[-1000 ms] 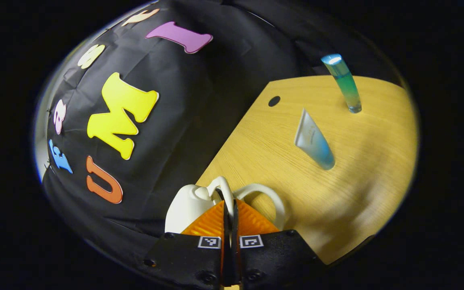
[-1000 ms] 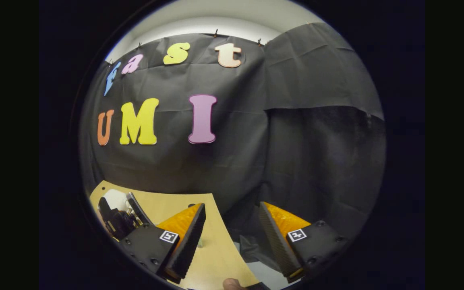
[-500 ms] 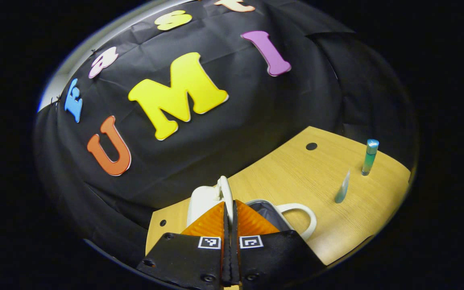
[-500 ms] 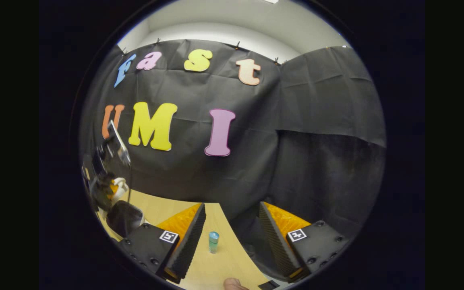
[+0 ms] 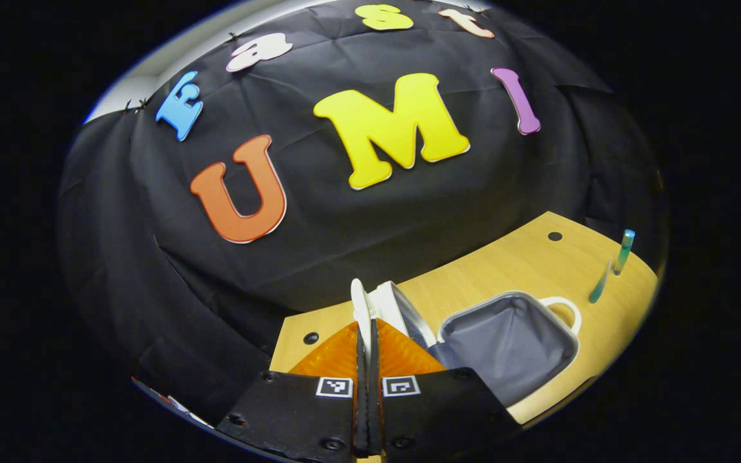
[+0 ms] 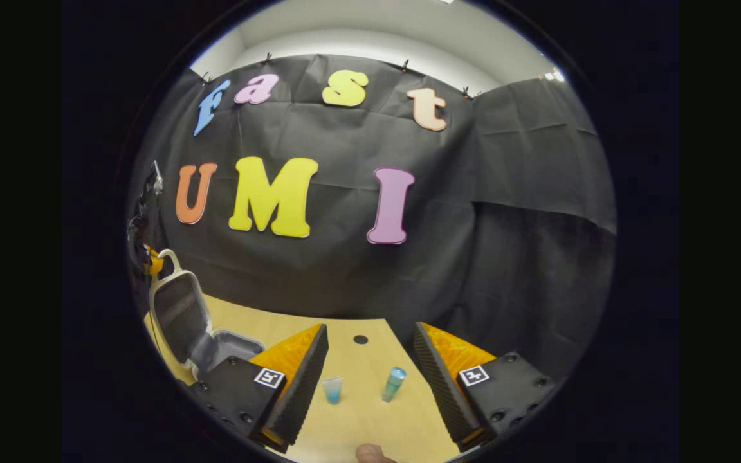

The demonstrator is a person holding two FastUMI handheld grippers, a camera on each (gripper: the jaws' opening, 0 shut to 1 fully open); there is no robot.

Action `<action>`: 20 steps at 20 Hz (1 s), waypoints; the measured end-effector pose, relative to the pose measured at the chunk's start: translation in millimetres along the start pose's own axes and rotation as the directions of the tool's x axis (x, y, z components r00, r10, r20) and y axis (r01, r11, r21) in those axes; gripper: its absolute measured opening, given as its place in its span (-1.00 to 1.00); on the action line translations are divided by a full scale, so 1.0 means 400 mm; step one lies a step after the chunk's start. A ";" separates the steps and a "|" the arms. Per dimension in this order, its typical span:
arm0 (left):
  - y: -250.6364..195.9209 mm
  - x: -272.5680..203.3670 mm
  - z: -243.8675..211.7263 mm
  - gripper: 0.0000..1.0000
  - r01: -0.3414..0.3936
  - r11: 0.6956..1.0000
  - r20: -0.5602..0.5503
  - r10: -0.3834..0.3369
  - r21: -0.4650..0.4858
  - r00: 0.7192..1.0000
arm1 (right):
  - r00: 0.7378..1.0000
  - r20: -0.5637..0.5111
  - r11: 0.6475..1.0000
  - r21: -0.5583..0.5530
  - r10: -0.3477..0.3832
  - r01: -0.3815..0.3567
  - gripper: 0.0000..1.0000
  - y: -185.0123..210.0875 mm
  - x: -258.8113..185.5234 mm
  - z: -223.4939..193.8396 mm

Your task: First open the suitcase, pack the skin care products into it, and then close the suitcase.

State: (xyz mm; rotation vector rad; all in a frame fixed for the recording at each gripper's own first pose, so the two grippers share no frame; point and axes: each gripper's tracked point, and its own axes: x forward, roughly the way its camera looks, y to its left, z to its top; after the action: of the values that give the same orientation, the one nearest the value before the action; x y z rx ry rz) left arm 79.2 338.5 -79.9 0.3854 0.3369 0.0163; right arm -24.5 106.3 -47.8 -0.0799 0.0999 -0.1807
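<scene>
The white suitcase [image 5: 402,308] stands open on the wooden table [image 5: 493,270]. Its grey-lined lower half [image 5: 505,341] lies flat, and its lid [image 6: 177,308] is raised nearly upright. My left gripper [image 5: 365,325] is shut on the lid's white handle [image 5: 357,299], and it appears far left at the lid's top [image 6: 145,257] in the right gripper view. Two skin care tubes stand to the right of the case: a pale blue one [image 6: 332,389] and a teal one [image 6: 393,384]. My right gripper [image 6: 370,386] hangs open above them with nothing between its fingers.
A small dark hole [image 6: 361,339] marks the table behind the tubes, with another hole [image 5: 310,337] near the lid. The black cloth wall runs close behind the table. A fingertip [image 6: 370,453] pokes in at the bottom edge of the right gripper view.
My left gripper has swung the lid up by its handle, so the case now gapes open. The right gripper has shifted until both tubes lie between its fingers in its view.
</scene>
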 end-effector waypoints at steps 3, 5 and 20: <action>0.089 0.027 -0.108 -0.94 -0.004 0.999 -0.053 0.002 -0.039 0.999 | 1.000 -0.024 1.000 -0.019 0.017 -0.018 0.59 0.069 -0.003 -0.012; 0.118 0.046 -0.184 -0.94 -0.016 0.999 -0.094 0.012 -0.043 0.996 | 0.999 -0.039 0.999 -0.033 0.021 -0.023 0.59 0.100 -0.008 -0.019; 0.107 0.150 -0.561 -0.89 0.033 0.965 -0.373 -0.132 -0.261 0.918 | 0.992 -0.080 0.984 -0.155 -0.101 0.088 0.59 0.044 -0.057 -0.047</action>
State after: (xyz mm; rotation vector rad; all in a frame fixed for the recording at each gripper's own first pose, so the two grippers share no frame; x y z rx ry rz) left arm 64.7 465.1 -278.6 0.1119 0.7375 0.0519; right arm -45.7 126.4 -65.8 -0.2287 0.1978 -0.2714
